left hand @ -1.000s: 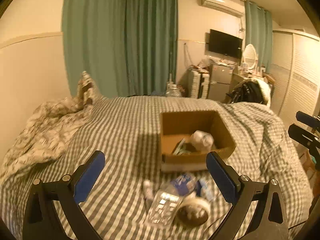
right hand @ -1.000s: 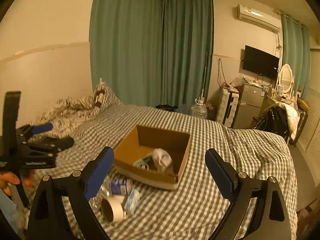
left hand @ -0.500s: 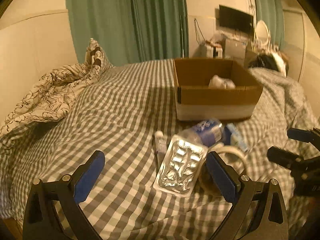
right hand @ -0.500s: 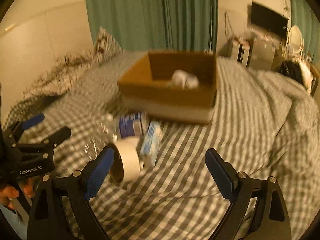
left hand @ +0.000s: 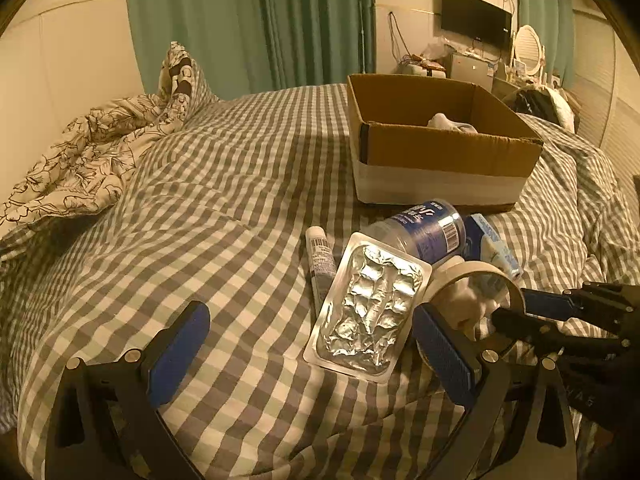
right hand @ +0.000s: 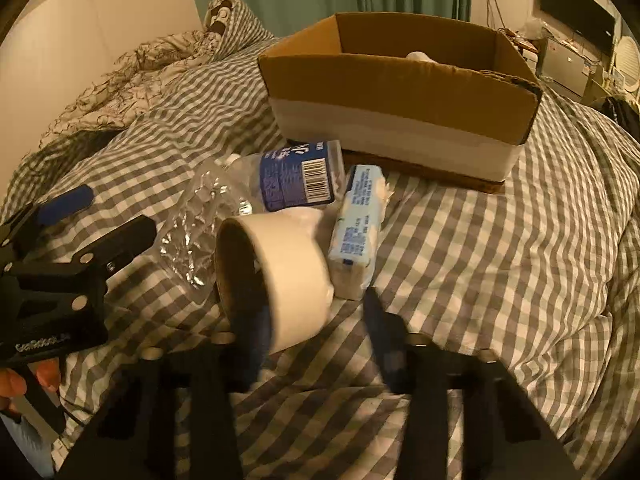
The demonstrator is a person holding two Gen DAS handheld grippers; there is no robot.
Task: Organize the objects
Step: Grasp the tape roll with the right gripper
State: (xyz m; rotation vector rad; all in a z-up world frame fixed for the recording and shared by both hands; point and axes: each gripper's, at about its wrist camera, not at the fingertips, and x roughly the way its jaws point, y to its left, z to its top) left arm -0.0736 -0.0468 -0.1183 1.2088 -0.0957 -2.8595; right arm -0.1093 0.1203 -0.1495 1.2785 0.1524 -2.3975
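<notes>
A bed [left hand: 224,208] covered with a grey-and-white checked sheet is observed — a floral duvet [left hand: 80,164] is bunched at its far left against a cream wall. Green curtains [left hand: 256,24], a wall-mounted television [left hand: 476,18] and a round mirror [left hand: 528,44] are noted beyond. A cardboard box [left hand: 440,152] is set on the bed, with something white partly seen inside. Just in front of it a cluster is found: a plastic bottle [right hand: 288,180], a foil blister pack [left hand: 368,308], a marker [left hand: 320,264], a blue tissue packet [right hand: 356,232] and a tape roll [right hand: 288,276]. The left gripper [left hand: 312,352] is held released. The right gripper [right hand: 316,328] is spread around the tape roll — one of its fingers inside the core, not clamped.
</notes>
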